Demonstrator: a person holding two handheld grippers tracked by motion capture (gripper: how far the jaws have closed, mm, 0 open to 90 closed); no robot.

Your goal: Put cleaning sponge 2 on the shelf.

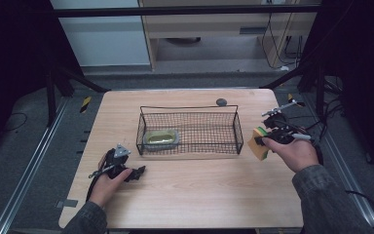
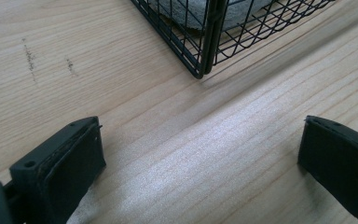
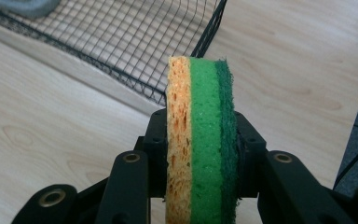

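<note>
High view: a wooden table (image 1: 190, 195) carries 1 black wire basket (image 1: 190, 130) near its middle, toward the far edge. Inside the basket, at its left end, lies 1 grey dish (image 1: 161, 139) with a yellowish inside. 1 small dark round object (image 1: 221, 102) sits at the far edge. The left gripper (image 1: 139, 173) rests near the table's left edge, just in front of the basket's left end. The right gripper (image 1: 260, 141) is near the right edge, holding 1 sponge (image 1: 259, 144) just beside the basket's right end.

Left gripper view: the 2 jaws stand wide apart over bare wood, with nothing between them. 1 corner of the basket is ahead.

Right gripper view: the 2 jaws are clamped on the sponge, which stands on edge and shows 3 layers: orange, green, dark green. The basket lies beyond.
</note>
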